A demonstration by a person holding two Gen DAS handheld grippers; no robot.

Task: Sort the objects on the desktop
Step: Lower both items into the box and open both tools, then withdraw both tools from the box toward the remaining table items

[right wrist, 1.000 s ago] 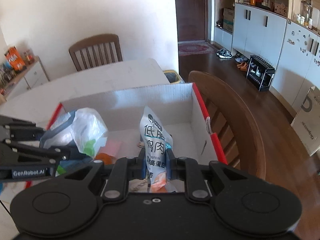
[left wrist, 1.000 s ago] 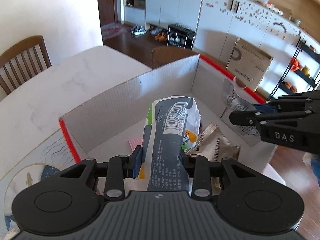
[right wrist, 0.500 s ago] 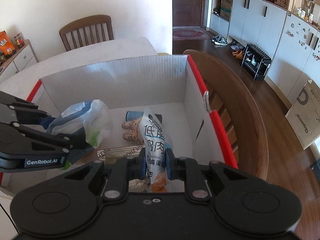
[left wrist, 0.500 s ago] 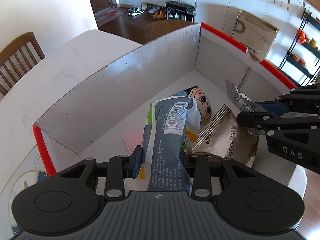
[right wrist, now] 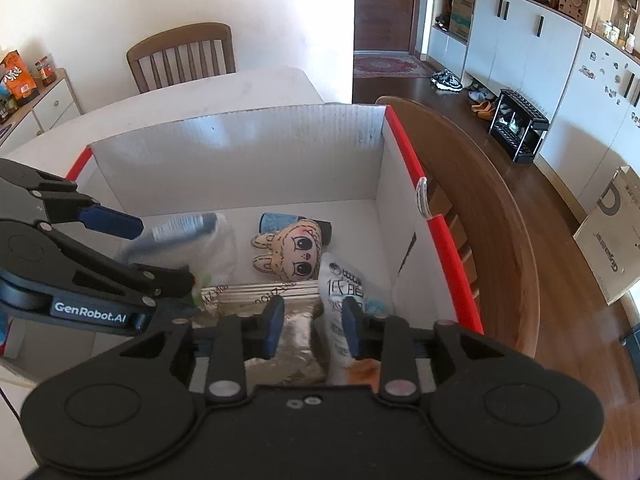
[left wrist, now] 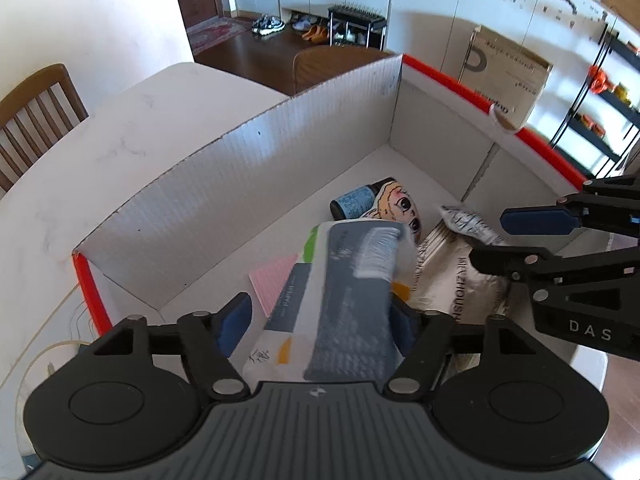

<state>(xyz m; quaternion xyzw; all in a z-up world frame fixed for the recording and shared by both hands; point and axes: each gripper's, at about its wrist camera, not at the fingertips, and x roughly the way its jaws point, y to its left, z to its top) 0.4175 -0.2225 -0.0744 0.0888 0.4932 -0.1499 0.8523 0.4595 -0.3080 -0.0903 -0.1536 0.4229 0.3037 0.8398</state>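
A white cardboard box with red rims (left wrist: 248, 184) (right wrist: 240, 148) stands on the table. Both grippers hang over its near side. My left gripper (left wrist: 316, 316) is open, and the blue-grey and white snack bag (left wrist: 348, 280) lies loose between its fingers, blurred. My right gripper (right wrist: 312, 320) is open, and the white meat-snack pouch (right wrist: 340, 284) leans against its right finger. In the box lie a plush doll face (right wrist: 296, 252), a dark bottle (left wrist: 354, 202), a silver foil bag (left wrist: 460, 284) and a pink sheet (left wrist: 276, 276).
A wooden chair back (right wrist: 488, 216) curves right beside the box. The white table (left wrist: 100, 168) extends to the left, with another chair (right wrist: 182, 54) behind it. A cardboard carton (left wrist: 504, 76) stands on the floor by the cabinets.
Both grippers have opened and let go of their bags inside the box. Both have moved further down over the box, and the doll and bottle have come into view.
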